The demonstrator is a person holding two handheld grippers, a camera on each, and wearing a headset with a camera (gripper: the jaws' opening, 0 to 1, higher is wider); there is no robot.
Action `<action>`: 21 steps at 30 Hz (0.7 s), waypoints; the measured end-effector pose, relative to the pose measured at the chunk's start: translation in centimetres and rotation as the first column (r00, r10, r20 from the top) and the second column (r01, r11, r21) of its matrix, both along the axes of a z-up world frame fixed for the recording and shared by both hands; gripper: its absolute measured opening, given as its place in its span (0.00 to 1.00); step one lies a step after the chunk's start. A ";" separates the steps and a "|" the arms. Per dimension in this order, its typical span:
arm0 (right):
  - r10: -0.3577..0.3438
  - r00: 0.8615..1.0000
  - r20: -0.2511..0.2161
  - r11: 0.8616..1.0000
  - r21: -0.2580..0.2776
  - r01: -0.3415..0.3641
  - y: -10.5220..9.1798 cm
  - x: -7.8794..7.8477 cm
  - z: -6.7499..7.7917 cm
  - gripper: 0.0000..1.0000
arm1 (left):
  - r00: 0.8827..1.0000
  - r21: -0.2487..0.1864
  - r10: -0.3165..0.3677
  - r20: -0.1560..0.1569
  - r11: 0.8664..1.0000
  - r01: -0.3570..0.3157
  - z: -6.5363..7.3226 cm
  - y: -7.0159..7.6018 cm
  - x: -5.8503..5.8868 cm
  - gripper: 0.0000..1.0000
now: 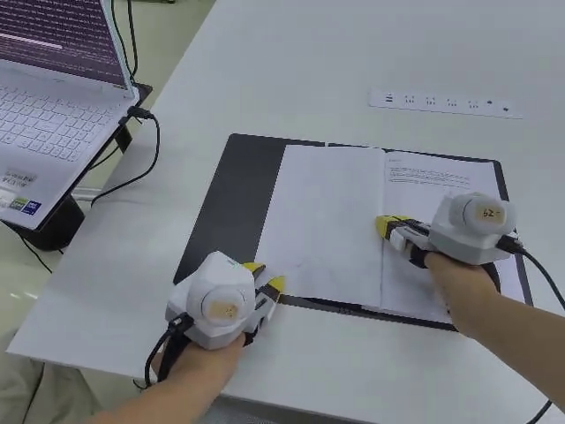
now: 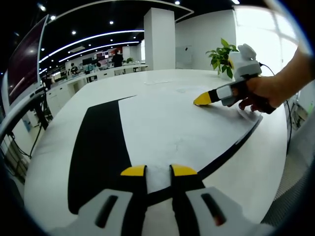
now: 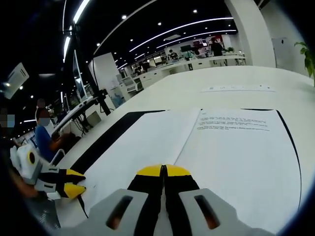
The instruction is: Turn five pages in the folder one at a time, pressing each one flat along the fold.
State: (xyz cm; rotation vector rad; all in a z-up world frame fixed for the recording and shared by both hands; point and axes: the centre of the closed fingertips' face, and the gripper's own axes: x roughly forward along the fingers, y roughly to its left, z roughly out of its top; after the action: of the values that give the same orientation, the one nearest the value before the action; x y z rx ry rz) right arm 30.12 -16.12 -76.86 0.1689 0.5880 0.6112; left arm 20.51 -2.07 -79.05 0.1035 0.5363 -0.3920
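Note:
An open folder with a black cover lies on the white table. Its left page is blank and its right page has a few printed lines at the top. My right gripper is shut, its yellow tips resting on the paper at the fold between the two pages; the right gripper has nothing held between its jaws. My left gripper sits at the folder's near left edge, jaws a narrow gap apart. From the left gripper the page stretches ahead, with the right gripper resting on its far side.
An open laptop on a stand is at the far left, with a black cable trailing onto the table. A white power strip lies beyond the folder. The table's near edge is close to my hands.

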 end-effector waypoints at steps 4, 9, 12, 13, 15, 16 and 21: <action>-0.001 1.000 0.001 1.000 0.002 0.001 0.1 -0.6 0.0 0.00 | 1.000 -0.001 0.001 -0.001 1.000 -0.001 0.0 0.0 0.0 0.17; 0.013 1.000 0.000 1.000 -0.005 -0.013 0.3 -1.5 0.1 0.00 | 1.000 -0.002 0.002 0.000 1.000 -0.002 0.0 0.0 0.1 0.17; 0.024 1.000 0.009 1.000 -0.011 -0.024 0.4 -2.0 0.1 0.00 | 1.000 -0.002 0.003 0.000 1.000 -0.003 0.0 0.0 0.1 0.17; 0.026 1.000 0.009 1.000 -0.016 -0.026 0.4 -2.2 0.0 0.00 | 1.000 -0.002 0.003 0.000 1.000 -0.003 0.0 0.0 0.1 0.17; 0.028 1.000 0.005 0.999 -0.016 -0.028 0.2 -2.1 -0.1 0.00 | 1.000 -0.005 0.006 0.000 1.000 -0.006 0.1 0.0 0.1 0.17; 0.031 0.999 0.005 0.999 -0.020 -0.031 0.1 -2.2 -0.2 0.00 | 1.000 -0.004 0.006 0.000 1.000 -0.006 0.1 0.0 0.0 0.17; 0.045 0.999 0.004 0.999 -0.026 -0.045 0.1 -3.3 -0.5 0.00 | 1.000 -0.007 0.007 0.002 1.000 -0.007 0.1 0.0 0.0 0.17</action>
State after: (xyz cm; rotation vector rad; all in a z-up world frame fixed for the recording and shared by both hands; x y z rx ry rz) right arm 26.83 -16.06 -77.37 0.1301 0.5965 0.6467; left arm 20.52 -2.08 -78.91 0.0954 0.5334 -0.3865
